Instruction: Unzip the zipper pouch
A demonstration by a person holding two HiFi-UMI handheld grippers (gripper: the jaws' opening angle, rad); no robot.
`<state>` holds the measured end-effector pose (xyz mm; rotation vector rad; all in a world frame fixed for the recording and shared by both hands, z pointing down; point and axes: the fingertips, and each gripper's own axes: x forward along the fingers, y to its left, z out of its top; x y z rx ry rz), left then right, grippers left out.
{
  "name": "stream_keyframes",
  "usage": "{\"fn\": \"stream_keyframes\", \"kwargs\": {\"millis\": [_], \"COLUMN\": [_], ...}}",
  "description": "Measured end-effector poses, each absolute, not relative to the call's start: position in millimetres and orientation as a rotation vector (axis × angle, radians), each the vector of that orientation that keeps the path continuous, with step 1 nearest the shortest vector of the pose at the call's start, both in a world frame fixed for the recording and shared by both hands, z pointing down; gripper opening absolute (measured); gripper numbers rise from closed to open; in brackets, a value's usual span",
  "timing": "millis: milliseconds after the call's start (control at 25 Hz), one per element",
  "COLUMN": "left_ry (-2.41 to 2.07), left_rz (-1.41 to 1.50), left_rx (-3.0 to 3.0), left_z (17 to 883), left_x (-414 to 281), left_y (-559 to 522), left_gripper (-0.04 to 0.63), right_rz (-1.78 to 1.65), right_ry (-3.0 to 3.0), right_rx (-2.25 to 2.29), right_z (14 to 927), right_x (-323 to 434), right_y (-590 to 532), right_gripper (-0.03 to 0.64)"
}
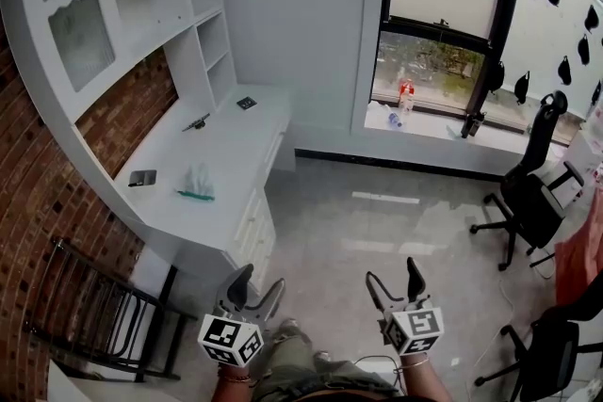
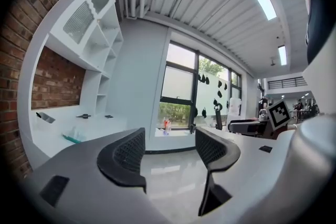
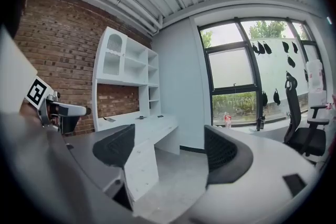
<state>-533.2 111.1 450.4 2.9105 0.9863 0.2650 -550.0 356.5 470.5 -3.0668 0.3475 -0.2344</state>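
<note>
left gripper (image 1: 256, 287) and right gripper (image 1: 396, 281): jaws apart, nothing between them. zipper pouch (image 1: 197, 184) lies near the front edge of the desk (image 1: 231, 151), well apart from both.

Bright daylight from the window (image 1: 438, 33); sharp head view, gripper views fisheye-warped with dark corners.

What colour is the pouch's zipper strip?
Teal, on a clear pouch; the head view shows it best.

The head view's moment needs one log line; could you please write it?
pouch: on desk, untouched | left gripper: open, empty | right gripper: open, empty | stage: pouch not yet approached
</note>
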Motion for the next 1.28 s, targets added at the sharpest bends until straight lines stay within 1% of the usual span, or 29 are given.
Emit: {"fn": "stream_keyframes", "kwargs": {"millis": [40, 80, 320, 440, 560, 760, 880, 1040, 1280], "left_ry": [0.999, 1.013, 1.049, 1.035, 1.042, 1.064, 1.086, 1.004, 1.005], "left_rz": [0.251, 0.235, 0.186, 0.208, 0.246, 0.264, 0.272, 0.296, 0.321], "left_rx": [2.901, 2.892, 2.907, 2.912, 2.895, 2.91, 2.928, 2.936, 2.896], "left_z": [447.8, 444.7, 433.6, 437.4, 442.8, 444.2, 445.7, 451.7, 462.9], "left_x": [-533.2, -533.1, -531.8, -526.5, -520.7, -507.8, -498.0, -475.8, -440.3], "left_y": [111.8, 113.0, 122.2, 124.3, 130.6, 143.7, 151.0, 149.0, 154.7], "left_gripper": [0.296, 0.341, 0.442, 0.504, 0.542, 0.565, 0.565, 0.565, 0.563], "right_rz": [-0.234, -0.231, -0.218, -0.21, -0.21, -0.203, -0.212, -0.187, -0.203], "right_ry": [0.338, 0.335, 0.331, 0.33, 0.333, 0.312, 0.308, 0.317, 0.281], "right_rx": [-3.076, -3.081, -3.077, -3.084, -3.086, -3.082, -3.095, -3.096, -3.1], "right_z": [469.4, 468.3, 464.7, 464.8, 465.4, 465.9, 469.1, 469.4, 478.5], "right_x": [-548.2, -546.3, -540.4, -536.5, -533.1, -526.2, -521.5, -512.5, -483.8], "right_y": [357.2, 357.6, 365.3, 369.6, 374.7, 383.6, 387.4, 392.4, 404.1], "right_gripper": [0.417, 0.445, 0.466, 0.5, 0.528, 0.541, 0.541, 0.541, 0.54]}}
